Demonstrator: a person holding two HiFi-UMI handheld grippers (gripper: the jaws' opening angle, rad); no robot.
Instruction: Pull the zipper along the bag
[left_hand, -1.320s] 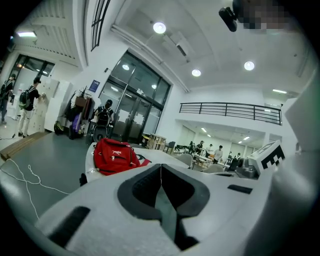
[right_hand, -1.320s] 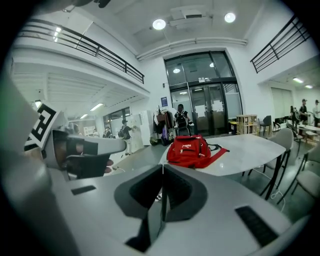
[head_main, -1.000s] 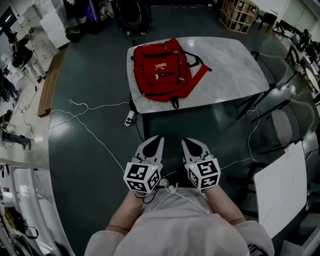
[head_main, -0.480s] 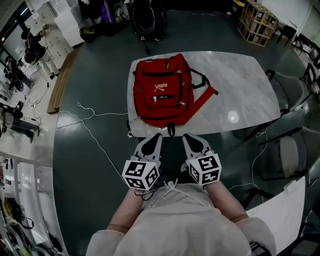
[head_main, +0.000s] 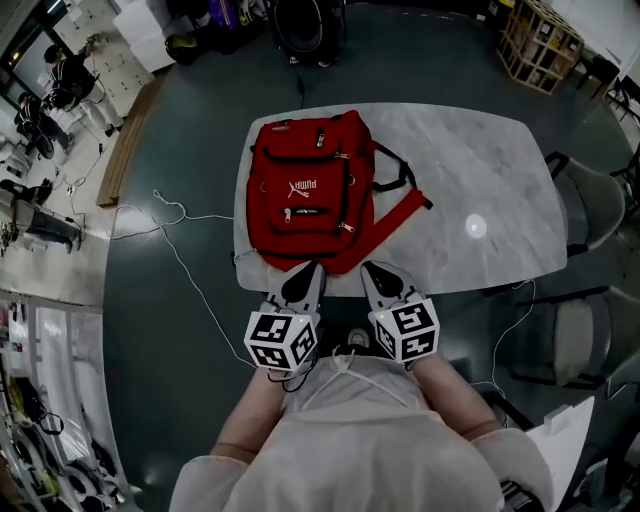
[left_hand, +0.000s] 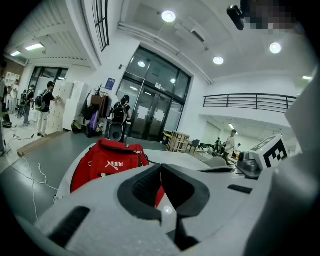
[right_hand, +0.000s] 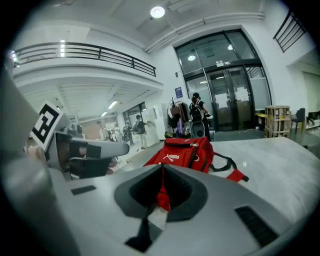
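The bag is lying on the left part of the table, its straps trailing off toward the right; the left gripper and the right gripper are sitting side by side at the table's near edge, just before the bag; chairs are standing right of the table; a cable is running across the floor on the left.

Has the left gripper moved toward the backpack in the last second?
Yes. The left gripper has come forward: its tips now reach the table's near edge by the backpack; a second ago they were well short.
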